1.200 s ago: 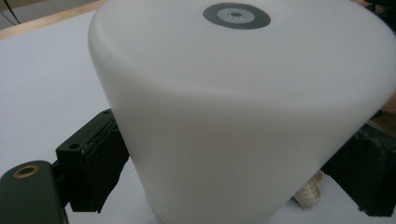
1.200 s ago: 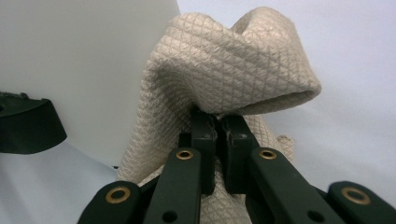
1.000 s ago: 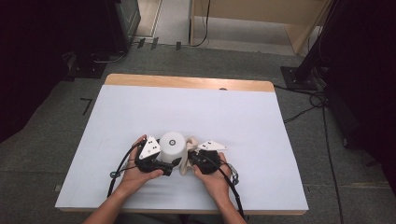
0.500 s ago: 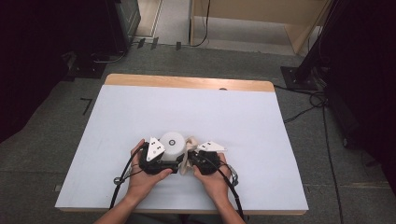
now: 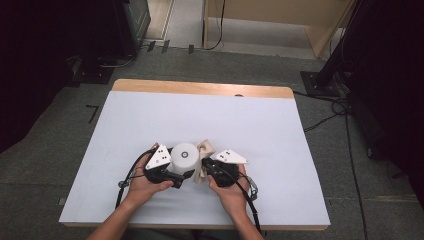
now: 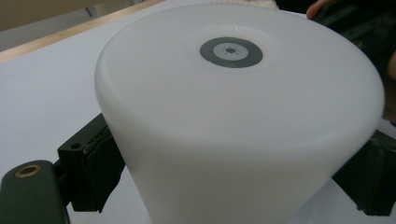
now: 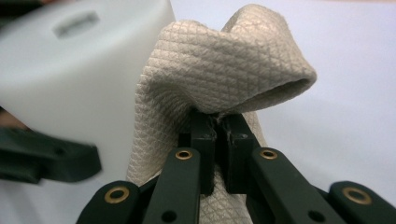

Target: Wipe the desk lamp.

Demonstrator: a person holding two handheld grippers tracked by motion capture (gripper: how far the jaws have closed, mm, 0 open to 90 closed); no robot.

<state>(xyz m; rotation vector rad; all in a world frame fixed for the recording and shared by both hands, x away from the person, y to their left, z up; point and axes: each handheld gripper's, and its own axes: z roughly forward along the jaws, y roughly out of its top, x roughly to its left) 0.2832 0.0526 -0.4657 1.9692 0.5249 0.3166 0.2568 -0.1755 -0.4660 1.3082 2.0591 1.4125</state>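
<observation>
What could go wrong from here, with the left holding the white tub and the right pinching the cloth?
1. The left gripper clamps the white tub low on smooth, flared walls, so it could slip or tip if the wipe pushes sideways.
2. The right gripper pinches just a small fold of the beige cloth; rubbing may pull it free.
3. Both grippers sit close together by the tub; they could bump.

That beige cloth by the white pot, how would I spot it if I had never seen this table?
Start at the white table and go to its near edge, where the person's two hands meet. Between them stands a white round container; the beige quilted cloth is bunched against its right side, pinched by the right hand-held gripper. It is the one soft, crumpled, diamond-patterned thing there.
</observation>
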